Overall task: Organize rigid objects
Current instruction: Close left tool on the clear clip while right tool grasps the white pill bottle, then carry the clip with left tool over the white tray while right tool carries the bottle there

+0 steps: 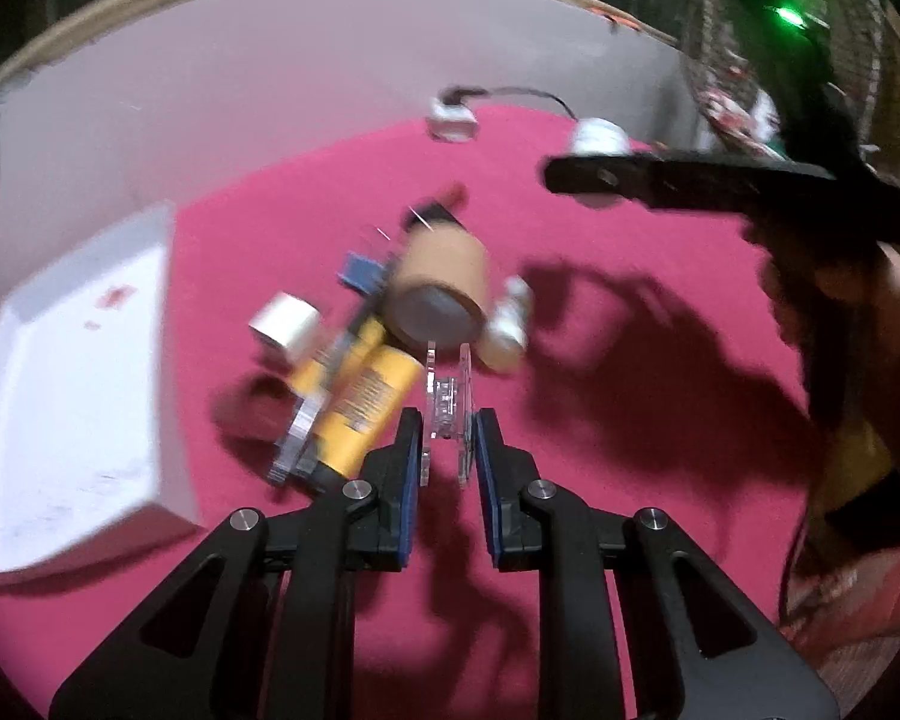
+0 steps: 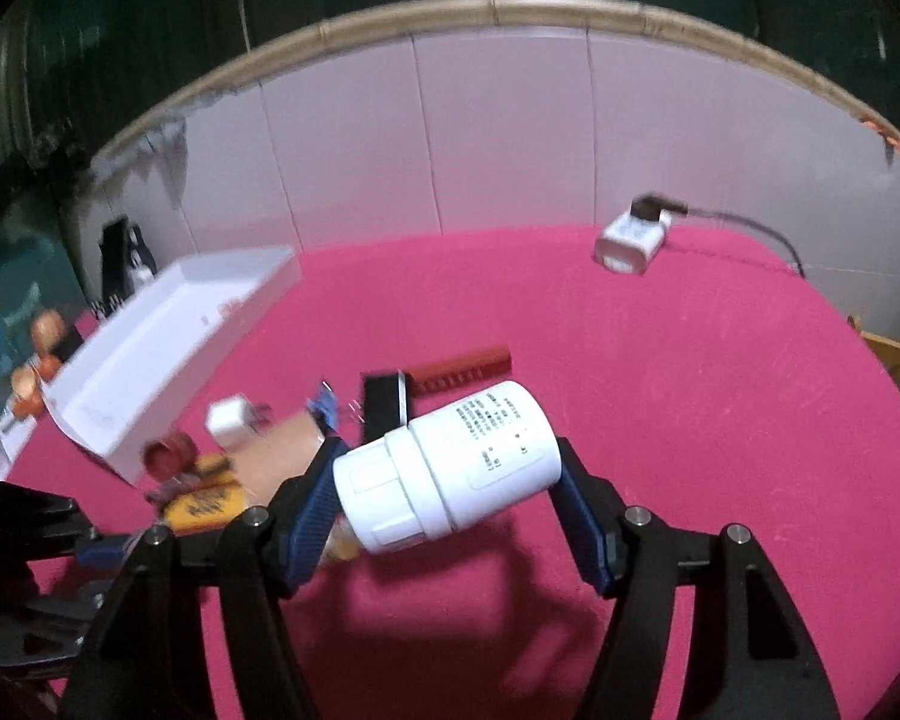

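White pill bottle [image 2: 450,468] sits clamped in the right gripper [image 2: 450,480]; left gripper [image 1: 447,450] pinches a clear acrylic piece [image 1: 447,408]. Carry both level to the white tray [image 2: 168,324].

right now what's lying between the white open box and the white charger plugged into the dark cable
Only bare pink cloth lies between the white open box and the white charger, seen in the right wrist view.

This is looking like a room in a home: a table [image 2: 660,360] draped in a pink cloth is sitting against a pale tiled wall [image 2: 498,132] in the upper middle of the frame, a white phone charger [image 2: 630,243] with its cable is lying at the upper right, and a standing fan [image 1: 798,60] is showing at the upper right of the left wrist view
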{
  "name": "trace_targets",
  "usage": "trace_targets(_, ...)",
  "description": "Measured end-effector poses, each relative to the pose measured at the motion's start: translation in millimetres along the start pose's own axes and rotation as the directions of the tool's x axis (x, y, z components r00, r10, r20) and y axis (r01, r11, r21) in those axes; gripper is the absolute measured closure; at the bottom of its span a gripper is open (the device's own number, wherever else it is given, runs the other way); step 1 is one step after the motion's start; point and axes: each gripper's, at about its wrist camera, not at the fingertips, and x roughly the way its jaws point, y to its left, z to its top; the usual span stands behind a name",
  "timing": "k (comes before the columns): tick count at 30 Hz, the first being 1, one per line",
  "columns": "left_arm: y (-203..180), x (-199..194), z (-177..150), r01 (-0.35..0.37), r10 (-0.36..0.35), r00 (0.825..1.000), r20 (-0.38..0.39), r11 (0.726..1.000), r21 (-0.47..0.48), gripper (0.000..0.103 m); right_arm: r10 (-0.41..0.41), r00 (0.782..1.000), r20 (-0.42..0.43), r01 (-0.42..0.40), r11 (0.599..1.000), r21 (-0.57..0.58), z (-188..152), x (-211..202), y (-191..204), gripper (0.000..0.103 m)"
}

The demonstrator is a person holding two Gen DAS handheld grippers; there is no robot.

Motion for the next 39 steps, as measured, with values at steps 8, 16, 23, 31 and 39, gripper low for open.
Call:
trace_targets(8,33.4,-31.8,21.0,-0.164,0.174,0.983,0.056,0.975,-0.153,0.086,0.009,0.995,0.100,-0.011,1.000,0.021,6.3,-23.6,18.2,0.036)
trace_targets(16,52.2,-52.5,14.2,-0.231,0.253,0.964,0.080,0.948,-0.217,0.086,0.033,0.991,0.129,-0.034,0.999,0.008,13.3,-33.9,29.7,0.036)
trace_targets(23,64.9,-67.0,9.3,-0.267,0.300,0.949,0.094,0.928,-0.259,0.086,0.043,0.988,0.150,-0.041,0.999,-0.013,20.3,-40.0,41.7,0.036)
trace_targets(31,88.8,-85.2,3.0,-0.314,0.364,0.926,0.101,0.891,-0.328,0.086,0.053,0.986,0.161,-0.048,0.998,-0.031,29.0,-38.8,61.0,0.036)
trace_targets(39,111.9,-100.1,-5.8,-0.347,0.410,0.907,0.100,0.859,-0.376,0.086,0.088,0.985,0.150,-0.079,0.995,-0.067,35.0,-33.3,87.4,0.036)
